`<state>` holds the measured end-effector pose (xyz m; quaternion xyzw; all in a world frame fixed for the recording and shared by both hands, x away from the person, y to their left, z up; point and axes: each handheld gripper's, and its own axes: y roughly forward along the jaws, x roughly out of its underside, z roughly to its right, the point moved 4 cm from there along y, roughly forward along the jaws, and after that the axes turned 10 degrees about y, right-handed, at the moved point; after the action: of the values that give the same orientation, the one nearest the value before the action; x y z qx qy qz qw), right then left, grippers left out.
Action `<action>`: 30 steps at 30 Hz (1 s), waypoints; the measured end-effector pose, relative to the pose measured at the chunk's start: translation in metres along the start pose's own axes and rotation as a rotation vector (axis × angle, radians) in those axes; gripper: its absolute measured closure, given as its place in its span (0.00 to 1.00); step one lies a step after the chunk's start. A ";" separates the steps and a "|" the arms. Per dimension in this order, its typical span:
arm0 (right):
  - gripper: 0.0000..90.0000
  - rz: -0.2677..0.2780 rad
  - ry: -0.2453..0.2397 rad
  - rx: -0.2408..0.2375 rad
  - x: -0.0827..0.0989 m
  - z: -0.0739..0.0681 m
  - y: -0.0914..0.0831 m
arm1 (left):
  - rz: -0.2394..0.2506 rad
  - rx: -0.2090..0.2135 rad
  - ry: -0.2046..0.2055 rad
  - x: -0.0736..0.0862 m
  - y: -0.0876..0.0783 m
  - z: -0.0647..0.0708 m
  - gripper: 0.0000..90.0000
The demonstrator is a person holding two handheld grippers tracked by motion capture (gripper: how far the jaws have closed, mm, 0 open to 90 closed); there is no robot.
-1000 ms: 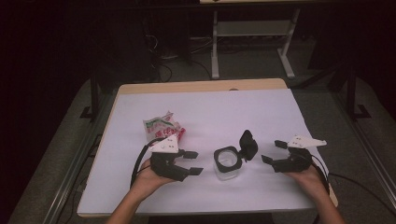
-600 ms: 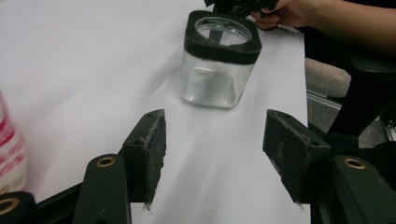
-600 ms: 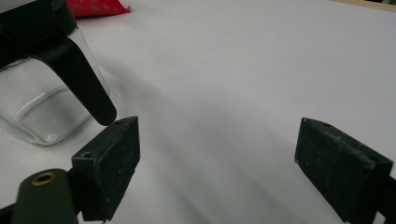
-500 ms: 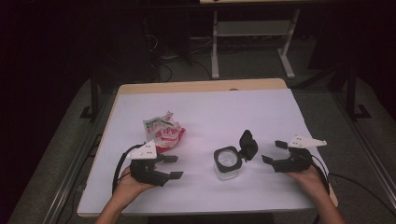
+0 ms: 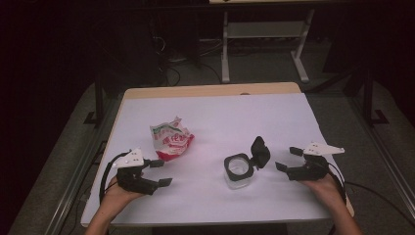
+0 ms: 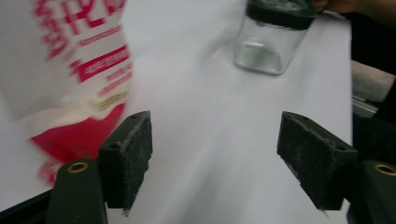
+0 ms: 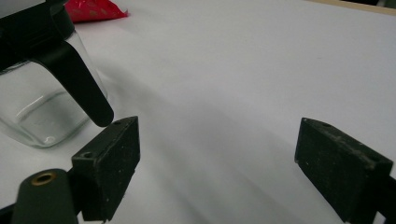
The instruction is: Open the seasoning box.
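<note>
Clear jar (image 5: pixel 239 171) stands upright on the white table (image 5: pixel 274 117), its black lid (image 5: pixel 260 151) flipped open. Snack bag (image 5: pixel 171 139) lies well left of the jar. Left gripper (image 5: pixel 159 173), just below the bag, has just been opening, nothing between its jaws. Right gripper (image 5: pixel 288 159), just right of the jar, open and empty.

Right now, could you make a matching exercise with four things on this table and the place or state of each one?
1. snack bag
2. clear jar
3. jar's black lid
4. left gripper

a. flipped open
b. crumpled, red and white
c. near the table's left edge, jaws apart
d. empty, between the two grippers

Pairs: 1-b, 2-d, 3-a, 4-c
</note>
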<state>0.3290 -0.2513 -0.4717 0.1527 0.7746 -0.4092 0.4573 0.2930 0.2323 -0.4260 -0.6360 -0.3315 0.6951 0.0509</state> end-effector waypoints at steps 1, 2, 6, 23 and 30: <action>0.15 0.001 0.000 0.001 0.000 0.000 0.000 | 0.000 -0.004 0.001 0.001 -0.002 -0.002 0.28; 0.15 0.001 0.002 0.000 0.000 0.000 0.000 | 0.002 -0.013 -0.003 0.003 -0.004 -0.004 0.27; 0.15 0.006 0.004 0.003 0.000 0.002 -0.001 | 0.003 -0.035 -0.016 0.007 -0.011 -0.013 0.22; 0.15 0.025 0.038 0.010 -0.003 0.009 -0.001 | 0.009 -0.078 -0.039 0.016 -0.015 -0.055 0.15; 0.15 0.028 0.040 0.004 -0.002 0.009 -0.001 | 0.030 -0.083 -0.036 0.020 -0.009 -0.068 0.14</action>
<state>0.3344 -0.2585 -0.4720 0.1726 0.7805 -0.4012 0.4473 0.3482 0.2757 -0.4366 -0.6296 -0.3515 0.6928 0.0080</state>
